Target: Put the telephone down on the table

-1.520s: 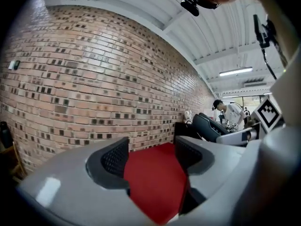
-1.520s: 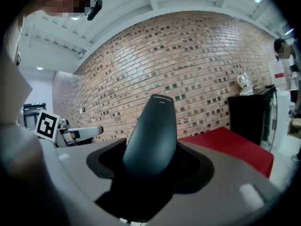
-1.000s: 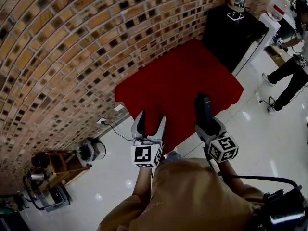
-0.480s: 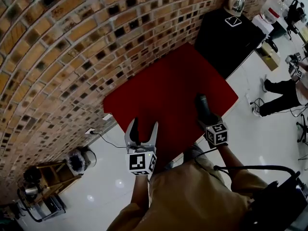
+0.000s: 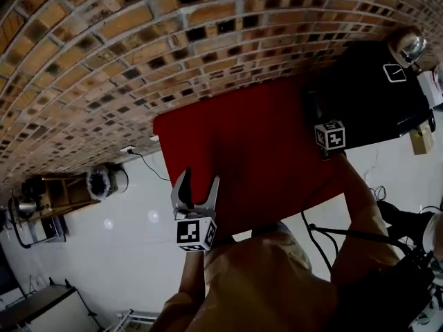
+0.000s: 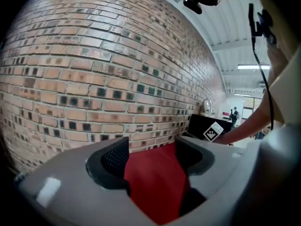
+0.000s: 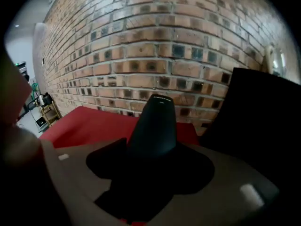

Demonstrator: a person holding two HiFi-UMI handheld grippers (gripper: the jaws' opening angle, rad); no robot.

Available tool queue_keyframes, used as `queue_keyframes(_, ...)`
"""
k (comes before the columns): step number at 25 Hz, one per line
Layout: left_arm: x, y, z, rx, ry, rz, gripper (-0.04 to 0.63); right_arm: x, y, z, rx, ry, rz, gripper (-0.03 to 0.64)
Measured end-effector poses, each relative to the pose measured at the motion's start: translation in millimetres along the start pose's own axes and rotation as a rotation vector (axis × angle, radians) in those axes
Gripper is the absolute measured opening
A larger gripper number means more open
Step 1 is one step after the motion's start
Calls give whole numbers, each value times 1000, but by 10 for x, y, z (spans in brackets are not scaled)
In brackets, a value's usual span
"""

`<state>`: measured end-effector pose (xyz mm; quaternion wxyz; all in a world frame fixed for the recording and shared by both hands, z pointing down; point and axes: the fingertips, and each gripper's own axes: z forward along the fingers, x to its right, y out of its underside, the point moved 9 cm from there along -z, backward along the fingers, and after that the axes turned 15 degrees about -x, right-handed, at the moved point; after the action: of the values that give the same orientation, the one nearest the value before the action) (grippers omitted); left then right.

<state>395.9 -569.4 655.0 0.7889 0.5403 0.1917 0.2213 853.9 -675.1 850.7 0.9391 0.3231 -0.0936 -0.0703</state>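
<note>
The telephone (image 7: 155,126) is a dark, slim handset, and my right gripper (image 7: 153,149) is shut on its lower part so that its top sticks out toward the brick wall. In the head view this gripper (image 5: 317,120) reaches over the far right corner of the red table (image 5: 242,164), beside the black cabinet, and the handset (image 5: 313,108) shows only as a dark shape. My left gripper (image 5: 196,185) hangs over the table's near left edge. Its jaws stand open and empty, with only the red top (image 6: 155,187) seen between them in the left gripper (image 6: 153,161) view.
A black cabinet (image 5: 374,95) stands right of the table, with a kettle (image 5: 410,47) and a small white-framed card (image 5: 394,72) on it. A brick wall (image 5: 173,40) runs behind the table. A wooden cart (image 5: 55,196) and a wall socket with cable (image 5: 128,149) are at the left.
My right gripper has carried the telephone from the table's near side to its far right corner by the black cabinet. The left gripper has shifted slightly and stays open.
</note>
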Motion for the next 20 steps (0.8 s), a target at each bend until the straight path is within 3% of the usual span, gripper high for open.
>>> queue_keyframes(5,-10,459,165,-157,-121,-83,308,701,-305,982,-144,18,-22,301)
queue_keyframes(11,-18,608,257,-106,-161,-108,310,813,-174,1479,-234,-4,-38,308)
queue_keyframes(12,-21,612,249,-124,-163,-118,310,794,-188,1479,-218,-10,-30,341)
queue_keyframes(13,-28,611,236,-151,-163,-131,308,758,-216,1450,-192,-15,-27,458)
queue_keyframes(15,-76,582,223,-111,-159,-161,308,621,-277,1294,-132,-22,-58,538)
queue_keyframes(18,-127,457,201,-32,-160,-162,308,248,-432,788,-5,-60,-182,545)
queue_keyframes(20,-109,255,159,-24,-171,-131,308,-76,-626,233,153,-111,-201,529)
